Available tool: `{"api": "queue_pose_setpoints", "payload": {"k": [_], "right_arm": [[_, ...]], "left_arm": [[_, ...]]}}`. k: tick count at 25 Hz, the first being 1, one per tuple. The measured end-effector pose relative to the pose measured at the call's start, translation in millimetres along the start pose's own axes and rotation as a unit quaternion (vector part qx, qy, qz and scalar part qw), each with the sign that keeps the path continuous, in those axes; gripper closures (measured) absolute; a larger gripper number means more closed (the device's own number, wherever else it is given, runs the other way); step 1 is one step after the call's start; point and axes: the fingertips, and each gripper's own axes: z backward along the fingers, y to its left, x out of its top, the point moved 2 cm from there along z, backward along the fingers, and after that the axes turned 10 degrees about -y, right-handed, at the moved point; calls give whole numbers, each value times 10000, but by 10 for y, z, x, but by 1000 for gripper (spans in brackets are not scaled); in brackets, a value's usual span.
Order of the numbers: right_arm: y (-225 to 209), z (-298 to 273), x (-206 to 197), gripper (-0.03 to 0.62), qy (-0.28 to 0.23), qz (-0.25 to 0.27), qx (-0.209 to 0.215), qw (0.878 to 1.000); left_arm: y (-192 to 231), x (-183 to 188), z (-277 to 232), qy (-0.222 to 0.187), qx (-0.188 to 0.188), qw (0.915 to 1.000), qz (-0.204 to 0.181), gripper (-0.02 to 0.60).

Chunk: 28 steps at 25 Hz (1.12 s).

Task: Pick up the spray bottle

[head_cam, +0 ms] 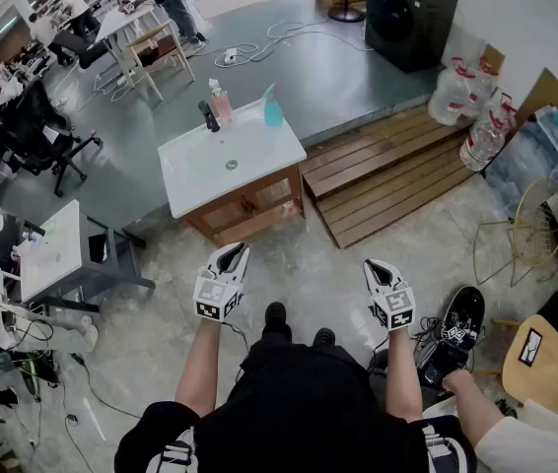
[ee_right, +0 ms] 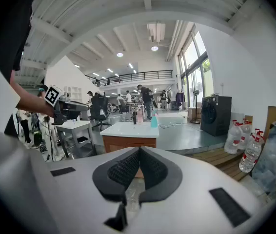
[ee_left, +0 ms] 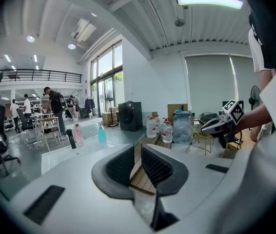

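The teal spray bottle (head_cam: 272, 109) stands at the far right corner of a white sink cabinet (head_cam: 200, 170), beside a pink bottle (head_cam: 220, 101) and a black faucet (head_cam: 209, 116). Both grippers hang well short of the cabinet, over bare floor. My left gripper (head_cam: 231, 251) has a narrow gap between its pads, with nothing in it; in its own view (ee_left: 138, 147) the spray bottle (ee_left: 101, 133) is small and far to the left. My right gripper (head_cam: 376, 265) is shut and empty (ee_right: 139, 151), with the spray bottle (ee_right: 153, 121) far ahead on the cabinet top.
A wooden platform (head_cam: 387, 170) lies right of the cabinet, with water jugs (head_cam: 476, 106) and a black washing machine (head_cam: 412, 13) beyond. A small white table (head_cam: 52, 249) stands on the left and a wooden chair (head_cam: 540, 353) at the lower right. People stand far behind.
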Motion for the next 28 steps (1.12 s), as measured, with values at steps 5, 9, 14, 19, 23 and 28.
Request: {"api": "queue_pose_setpoints", "payload": {"k": [5,9,14,19,23,28], "right_arm": [[92,-9,69,579,-26,96,81,9999],[100,-38,124,579,-47,143,152,9998],[108,-119,179,579,-6,205,282,9994],[19,-189,155,579,83,433,217,9988],[-76,-208,139,579,206,569,45,9982],[-75,-278,158,579,220,642,51,9977]], "left_arm": [[18,12,60,-45,35,10000,34,526],[14,21,99,-90,122,9999,69,526],[56,23,122,-112,265,9995,97,526],[167,13,146,-192,487,9985,185,526],[179,-6,186,-226,583,9975,323,526],[257,-72,267,-188,633,9972,347,526]]}}
